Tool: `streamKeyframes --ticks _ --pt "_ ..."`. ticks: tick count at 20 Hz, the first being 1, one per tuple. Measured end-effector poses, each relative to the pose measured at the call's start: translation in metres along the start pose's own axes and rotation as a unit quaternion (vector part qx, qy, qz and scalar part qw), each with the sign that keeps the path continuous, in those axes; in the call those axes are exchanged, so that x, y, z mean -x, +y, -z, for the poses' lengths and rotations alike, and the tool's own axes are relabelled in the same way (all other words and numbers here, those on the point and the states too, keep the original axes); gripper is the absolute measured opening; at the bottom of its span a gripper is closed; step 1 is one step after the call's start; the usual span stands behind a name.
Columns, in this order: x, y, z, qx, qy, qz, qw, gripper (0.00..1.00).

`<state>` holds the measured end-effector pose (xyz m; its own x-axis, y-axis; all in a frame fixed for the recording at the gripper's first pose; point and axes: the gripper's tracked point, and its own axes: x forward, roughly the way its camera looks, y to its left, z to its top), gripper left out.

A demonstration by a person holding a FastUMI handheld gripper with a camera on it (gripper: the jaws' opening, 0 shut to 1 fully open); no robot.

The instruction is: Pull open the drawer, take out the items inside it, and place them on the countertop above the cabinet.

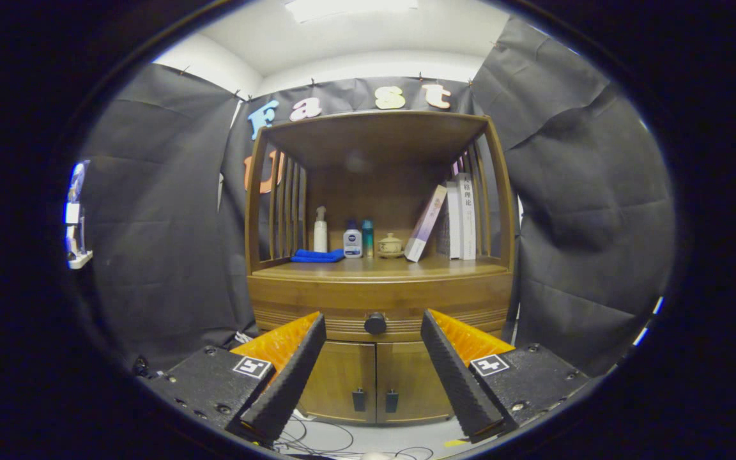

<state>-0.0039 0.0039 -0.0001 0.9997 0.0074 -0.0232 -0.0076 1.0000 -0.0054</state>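
Booth: black cloth walls around a wooden cabinet [377, 281], cables on floor below it.
Drawer [377, 305]: shut, across cabinet front, round dark knob [375, 323] at centre.
Countertop [377, 267]: just above drawer; blue cloth [317, 255], spray bottle [321, 230], two small bottles, lidded cup [390, 245], leaning books [451, 220].
Gripper [374, 332]: fingers wide apart, holding nothing, short of cabinet, knob between tips.
Doors: two, below drawer, closed.

The wooden drawer [377, 305] with a dark round knob [375, 323] sits closed under the countertop [377, 268].
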Motion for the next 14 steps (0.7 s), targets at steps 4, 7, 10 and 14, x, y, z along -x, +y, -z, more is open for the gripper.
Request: streamKeyframes --ticks 4,7,10,14 --pt "-0.01 -0.006 0.01 0.011 0.009 0.006 1.0 0.98" --pt "-0.03 -0.016 0.011 0.006 0.015 0.008 1.0 0.98" --pt "-0.058 -0.024 0.007 0.012 0.024 0.007 1.0 0.98" --pt "-0.096 -0.031 0.009 0.011 0.03 0.014 0.999 0.98"
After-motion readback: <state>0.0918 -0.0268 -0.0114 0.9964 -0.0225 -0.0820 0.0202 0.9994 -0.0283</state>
